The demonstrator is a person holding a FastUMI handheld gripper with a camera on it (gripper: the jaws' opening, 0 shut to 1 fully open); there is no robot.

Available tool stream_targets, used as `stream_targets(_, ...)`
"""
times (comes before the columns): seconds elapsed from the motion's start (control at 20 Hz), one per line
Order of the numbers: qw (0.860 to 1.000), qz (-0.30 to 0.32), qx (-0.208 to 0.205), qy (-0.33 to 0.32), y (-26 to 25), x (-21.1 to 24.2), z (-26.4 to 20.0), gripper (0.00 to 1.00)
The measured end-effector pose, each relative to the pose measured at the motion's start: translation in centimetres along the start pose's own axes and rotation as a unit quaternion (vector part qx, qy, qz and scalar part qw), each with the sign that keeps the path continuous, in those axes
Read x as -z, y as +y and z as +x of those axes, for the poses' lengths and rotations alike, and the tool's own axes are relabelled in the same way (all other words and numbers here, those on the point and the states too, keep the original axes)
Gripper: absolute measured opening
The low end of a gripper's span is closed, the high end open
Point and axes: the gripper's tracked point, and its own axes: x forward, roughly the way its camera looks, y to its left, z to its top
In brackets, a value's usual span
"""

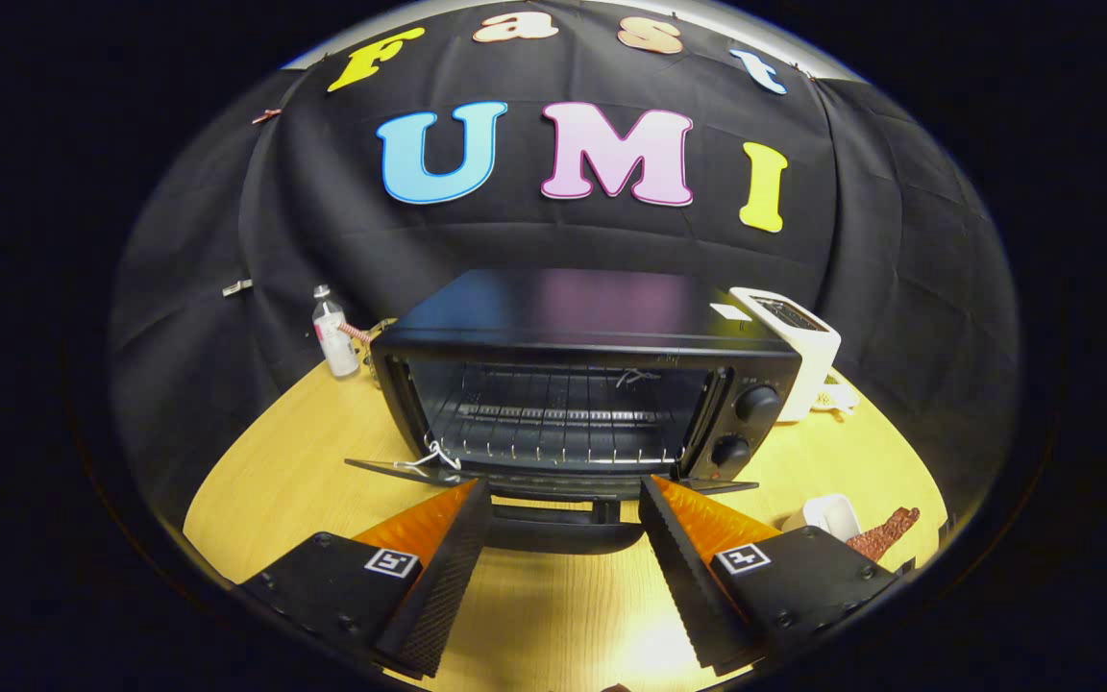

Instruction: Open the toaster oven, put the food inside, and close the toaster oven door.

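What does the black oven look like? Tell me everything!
The toaster oven is a shiny black box, metal by the look of it, standing on the wooden table. Its door is folded down flat, so you see the wire rack inside, with no food on it. Two round knobs sit one above the other beside the opening. The hand-held gripper is open, its fingers either side of the door's handle, not touching it.

A small bottle (333, 336) and a white toaster (797, 351) (one each side) stand on the wooden table (265, 461)
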Motion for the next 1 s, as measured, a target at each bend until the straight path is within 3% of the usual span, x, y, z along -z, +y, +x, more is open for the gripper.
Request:
stream_targets(0.25, 0.996, -0.002, -0.026, 0.089, 0.3, 7.0, -0.8, 0.97)
stream_targets(0.4, 0.993, 0.015, -0.03, 0.117, -0.2, 8.9, -0.7, 0.97)
stream_targets(0.7, 0.994, -0.007, -0.063, 0.094, 0.1, 7.5, -4.1, 0.98)
stream_targets(1.0, 0.996, -0.037, -0.072, 0.023, -3.0, 2.9, -7.6, 0.97)
